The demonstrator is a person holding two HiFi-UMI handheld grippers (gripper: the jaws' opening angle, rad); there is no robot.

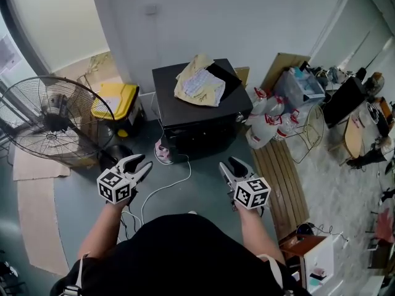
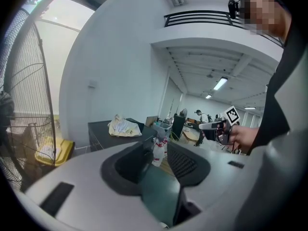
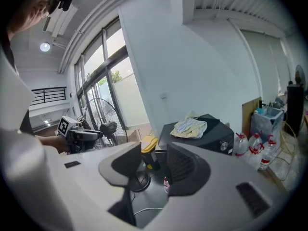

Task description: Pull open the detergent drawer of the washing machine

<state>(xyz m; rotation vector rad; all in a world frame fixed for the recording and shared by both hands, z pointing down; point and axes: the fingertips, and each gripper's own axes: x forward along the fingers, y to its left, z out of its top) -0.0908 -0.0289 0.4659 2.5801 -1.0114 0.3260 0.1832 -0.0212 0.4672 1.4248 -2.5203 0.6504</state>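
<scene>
The black washing machine (image 1: 200,106) stands against the white wall ahead of me, with a crumpled yellowish cloth (image 1: 199,82) on its lid. Its front face (image 1: 203,137) is dark, and I cannot make out the detergent drawer. My left gripper (image 1: 141,162) and right gripper (image 1: 229,164) hover over the floor, short of the machine, both open and holding nothing. In the left gripper view the gripper (image 2: 156,150) points toward the machine (image 2: 103,131). The right gripper (image 3: 154,153) has the machine (image 3: 207,136) and a round knob (image 3: 224,147) to its right.
A large floor fan (image 1: 52,122) stands at the left, with a yellow and black box (image 1: 116,100) beside it. Clear jugs with red caps (image 1: 265,119) and a slatted wooden board (image 1: 281,177) lie right of the machine. A white cable (image 1: 166,184) runs across the floor.
</scene>
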